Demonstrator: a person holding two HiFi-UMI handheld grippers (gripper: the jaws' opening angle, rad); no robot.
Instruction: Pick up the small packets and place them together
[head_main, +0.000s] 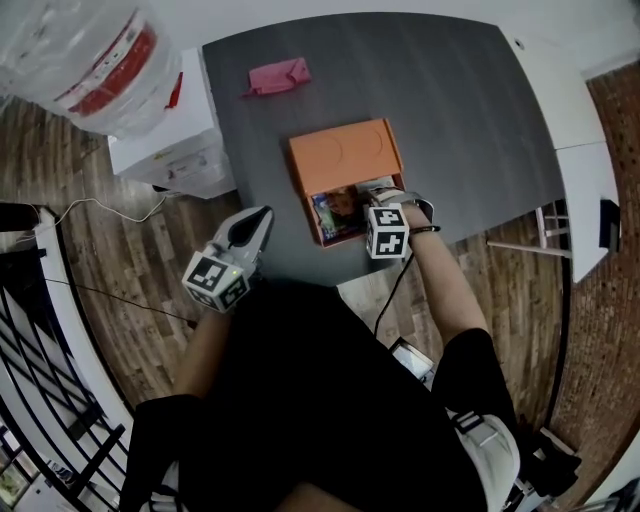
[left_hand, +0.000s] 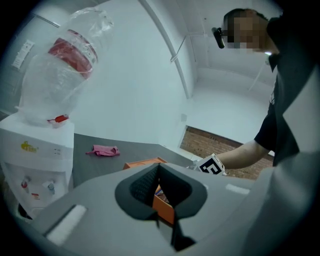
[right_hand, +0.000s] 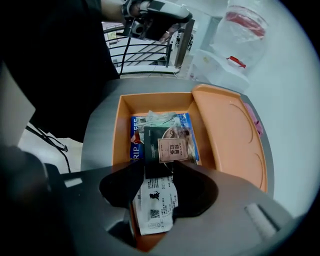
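An orange box (right_hand: 116, 137) stands on the dark table, its lid (right_hand: 231, 137) lying flat beside it. Inside are a blue packet (right_hand: 137, 139), a dark packet with a pale label (right_hand: 168, 146) on top of it, and a white packet (right_hand: 156, 206) at the near end. My right gripper (right_hand: 159, 173) points steeply down into the box, open, with the white packet in the gap between its jaws. In the head view it (head_main: 376, 198) hangs over the box's near end (head_main: 322, 222). My left gripper (head_main: 260, 216) is shut and empty, off the box's left side.
A pink cloth (head_main: 277, 76) lies at the table's far side. A white water dispenser (head_main: 170, 152) with a wrapped bottle (head_main: 92, 60) stands left of the table. The table's near edge (head_main: 300, 270) is right by my body.
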